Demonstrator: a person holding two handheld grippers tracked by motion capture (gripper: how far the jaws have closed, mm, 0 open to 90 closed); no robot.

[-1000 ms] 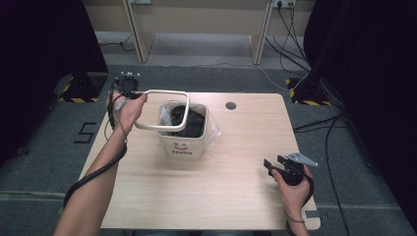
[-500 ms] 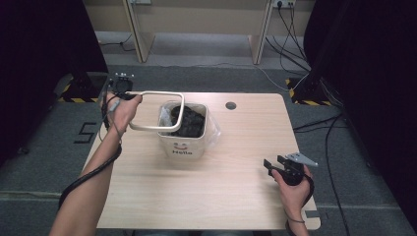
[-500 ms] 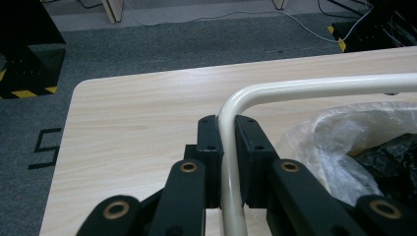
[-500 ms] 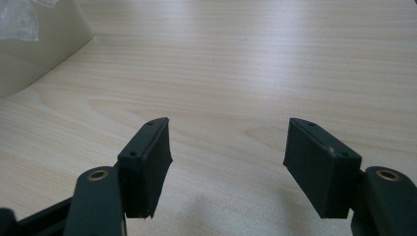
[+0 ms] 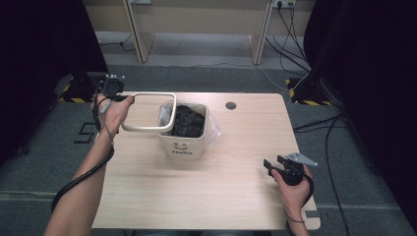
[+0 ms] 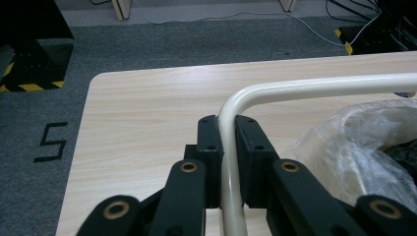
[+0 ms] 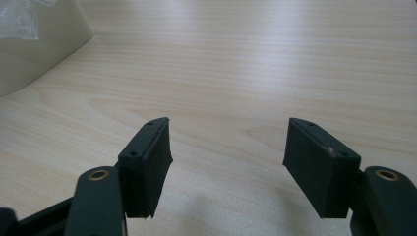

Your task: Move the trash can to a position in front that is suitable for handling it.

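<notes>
Light wood-grain rectangular table (image 5: 206, 201): bears all below.

Cream square plastic bin with smiley print (image 5: 183, 129): upright near table's middle, clear plastic liner (image 6: 344, 152) inside, dark contents.

Cream rounded-rectangle metal frame (image 5: 147, 112): lifted off bin's rim, drawn further toward table's left edge than a second ago, far side now just over bin's near-left corner. Judged: removal nearly complete, liner next free for handling.

Left gripper (image 6: 227, 142): jaws nearly closed, clamped on frame's tube just below its bend.

Right gripper (image 7: 228, 162): jaws wide apart, nothing between, resting low over bare table at right, well apart from bin.
</notes>
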